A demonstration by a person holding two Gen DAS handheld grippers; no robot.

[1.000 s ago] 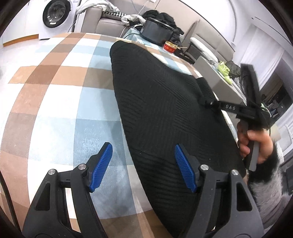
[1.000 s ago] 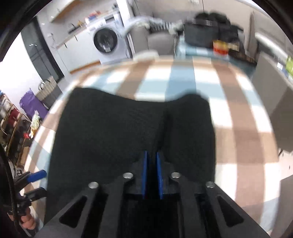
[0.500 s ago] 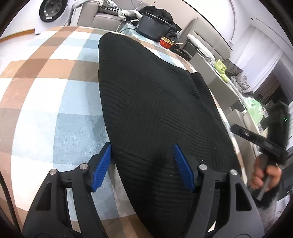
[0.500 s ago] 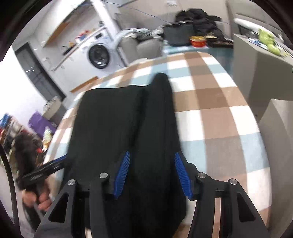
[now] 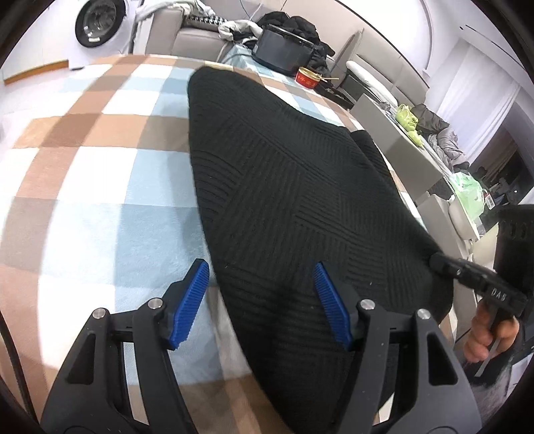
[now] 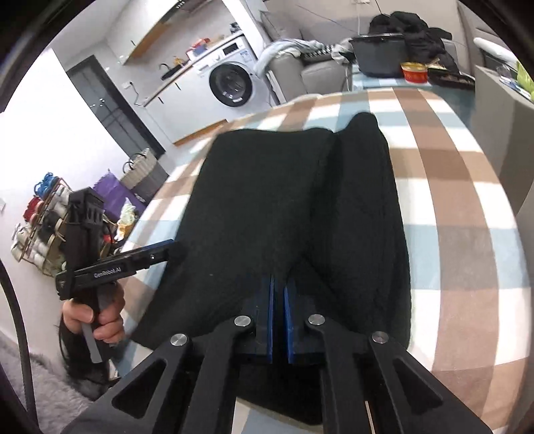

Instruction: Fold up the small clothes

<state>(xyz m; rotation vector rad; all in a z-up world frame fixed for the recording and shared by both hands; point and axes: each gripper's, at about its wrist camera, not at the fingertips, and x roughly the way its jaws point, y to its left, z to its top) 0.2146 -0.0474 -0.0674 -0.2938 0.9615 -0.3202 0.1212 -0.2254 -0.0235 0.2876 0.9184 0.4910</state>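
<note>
One checked blanket (image 5: 100, 173), brown, pale blue and white, covers the bench and fills most of both views. On it lies the black knit garment (image 5: 293, 200), spread flat, long axis running near to far. Ribbed panels show on its top. Along its right side a narrower strip (image 6: 360, 200) is folded over, forming a lengthwise ridge.

Left gripper (image 5: 263, 300): jaws part open, blue pads well apart. Left pad over bare blanket just beside the garment's left edge, right pad over the knit. Whether the pads touch the cloth I cannot tell; nothing is pinched between them.

Right gripper (image 6: 278, 313): jaws have just been closing and are now nearly together, a thin gap between the blue pads. Its tips sit at the garment's near edge by the fold ridge, and the knit bunches there, so it pinches the hem.

Each gripper is carried by a hand (image 6: 100, 320) on its handle, at the near corners of the garment.

Far off: washer (image 6: 233, 83), grey sofa (image 5: 187, 30), dark pot (image 5: 283, 50), red tin (image 5: 308, 78).
</note>
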